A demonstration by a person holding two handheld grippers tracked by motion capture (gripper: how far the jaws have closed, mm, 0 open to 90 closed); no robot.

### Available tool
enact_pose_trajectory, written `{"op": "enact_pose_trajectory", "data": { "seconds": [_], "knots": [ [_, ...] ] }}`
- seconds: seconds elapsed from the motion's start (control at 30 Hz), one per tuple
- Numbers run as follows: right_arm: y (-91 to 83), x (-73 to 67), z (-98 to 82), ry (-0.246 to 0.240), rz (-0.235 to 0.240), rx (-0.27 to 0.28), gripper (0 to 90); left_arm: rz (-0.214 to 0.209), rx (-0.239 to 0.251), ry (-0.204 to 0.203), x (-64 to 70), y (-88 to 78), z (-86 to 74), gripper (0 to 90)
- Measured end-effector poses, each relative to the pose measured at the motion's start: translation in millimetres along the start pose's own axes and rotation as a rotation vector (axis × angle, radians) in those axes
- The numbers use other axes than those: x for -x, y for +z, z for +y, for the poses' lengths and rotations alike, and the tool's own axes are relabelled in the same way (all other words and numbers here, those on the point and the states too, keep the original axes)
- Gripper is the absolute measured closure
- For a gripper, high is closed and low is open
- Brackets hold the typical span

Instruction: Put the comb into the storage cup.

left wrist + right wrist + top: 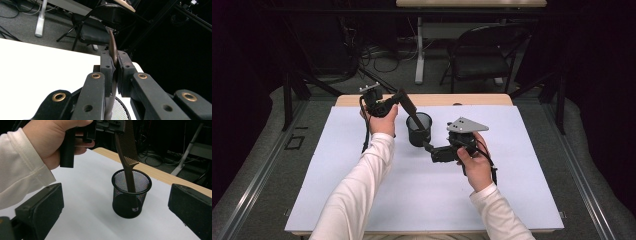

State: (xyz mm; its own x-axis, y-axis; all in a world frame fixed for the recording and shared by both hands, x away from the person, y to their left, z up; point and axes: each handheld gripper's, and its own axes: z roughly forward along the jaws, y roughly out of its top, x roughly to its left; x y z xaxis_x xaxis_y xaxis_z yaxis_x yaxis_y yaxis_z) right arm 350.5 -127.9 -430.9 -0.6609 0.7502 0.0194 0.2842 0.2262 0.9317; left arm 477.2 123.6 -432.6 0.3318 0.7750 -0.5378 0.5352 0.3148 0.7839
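Note:
A black wire-mesh cup [419,129] stands upright on the white sheet [422,195], toward the table's far side. A dark brown comb [406,104] slants down into it, handle end inside the cup [131,195] and toothed part [127,150] above the rim. My left gripper [398,98] is shut on the comb's upper end; in the left gripper view the pads [125,67] pinch the thin comb [112,47] edge-on. My right gripper [428,146] lies low just right of the cup. Its jaws stand open wide on either side of the cup without touching it, and its pads [42,205] are bare.
The wooden table edge [482,100] runs just behind the sheet. Beyond it stand a black folding chair [482,55] and a white table leg [419,50] amid floor cables. Both white-sleeved forearms [362,185] reach in over the sheet's near half.

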Motion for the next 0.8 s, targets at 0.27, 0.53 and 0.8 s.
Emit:
{"op": "enact_pose_trajectory", "data": {
  "seconds": [0.27, 0.53, 0.8],
  "knots": [
    [0.5, -0.2, -0.4, 0.003, 0.001, -0.003, 0.1, 0.005, -0.010, -0.006, -2.1, 1.9, -4.0, 84.6],
    [1.8, -0.9, -1.1, 0.001, 0.002, -0.008, 0.1, 0.006, -0.009, -0.009, -2.1, 2.1, -5.8, 84.6],
    [2.3, -0.4, -1.4, 0.003, 0.003, -0.006, 0.1, 0.005, 0.002, -0.025, -7.0, 1.2, -7.1, 84.6]
  ]
}}
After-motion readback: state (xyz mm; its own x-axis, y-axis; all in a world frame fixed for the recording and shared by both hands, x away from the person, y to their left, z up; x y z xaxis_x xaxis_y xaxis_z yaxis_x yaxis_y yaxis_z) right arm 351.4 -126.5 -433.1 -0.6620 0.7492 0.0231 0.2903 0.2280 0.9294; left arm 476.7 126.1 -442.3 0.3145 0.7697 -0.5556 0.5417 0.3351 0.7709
